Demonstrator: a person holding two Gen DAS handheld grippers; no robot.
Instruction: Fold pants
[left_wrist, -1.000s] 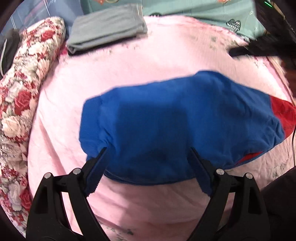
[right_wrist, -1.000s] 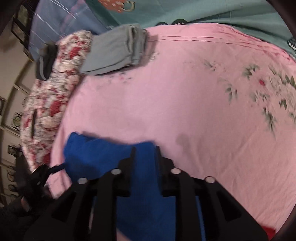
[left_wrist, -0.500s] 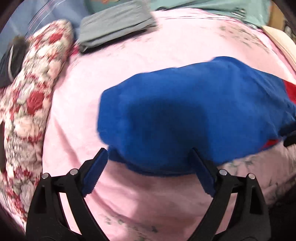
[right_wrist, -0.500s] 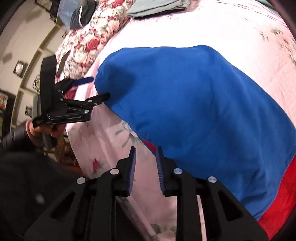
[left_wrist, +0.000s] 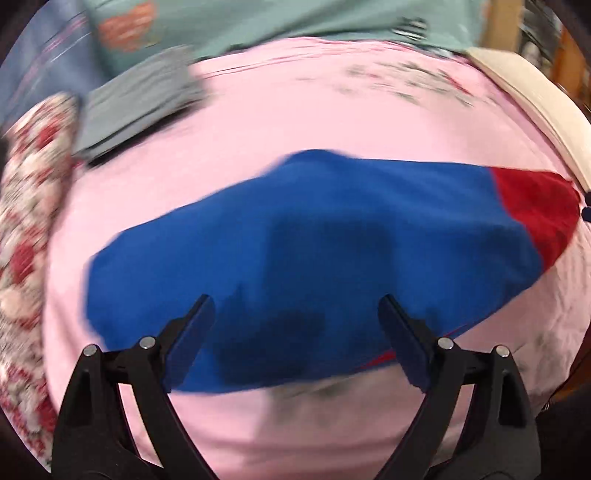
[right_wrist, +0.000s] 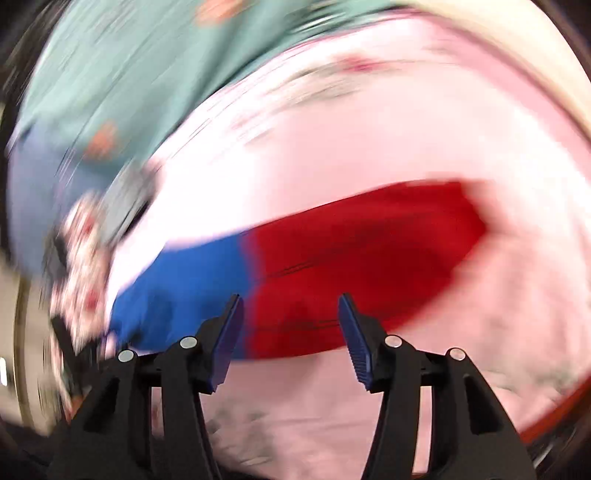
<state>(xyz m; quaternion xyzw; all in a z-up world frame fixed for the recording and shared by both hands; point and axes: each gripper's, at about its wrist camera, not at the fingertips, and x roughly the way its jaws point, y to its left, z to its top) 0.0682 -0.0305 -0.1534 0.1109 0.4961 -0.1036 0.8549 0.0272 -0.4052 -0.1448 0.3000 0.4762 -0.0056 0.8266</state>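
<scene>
The blue pants (left_wrist: 314, 236) with a red waist part (left_wrist: 535, 210) lie folded in a flat band across the pink bed sheet (left_wrist: 295, 110). My left gripper (left_wrist: 295, 314) is open and empty, its fingers spread over the near blue edge. In the blurred right wrist view the red part (right_wrist: 369, 254) and the blue part (right_wrist: 184, 288) of the pants lie ahead. My right gripper (right_wrist: 290, 317) is open and empty over the near edge of the red part.
A folded grey garment (left_wrist: 136, 103) lies at the far left of the sheet. A floral pillow (left_wrist: 26, 221) runs along the left side. Teal bedding (left_wrist: 258, 22) lies at the back, and a cream bed edge (left_wrist: 528, 96) at the right.
My right gripper let go of the blue cloth, opened and swung to the red end. The pants now lie spread flat. My left gripper stayed open and shifted a little.
</scene>
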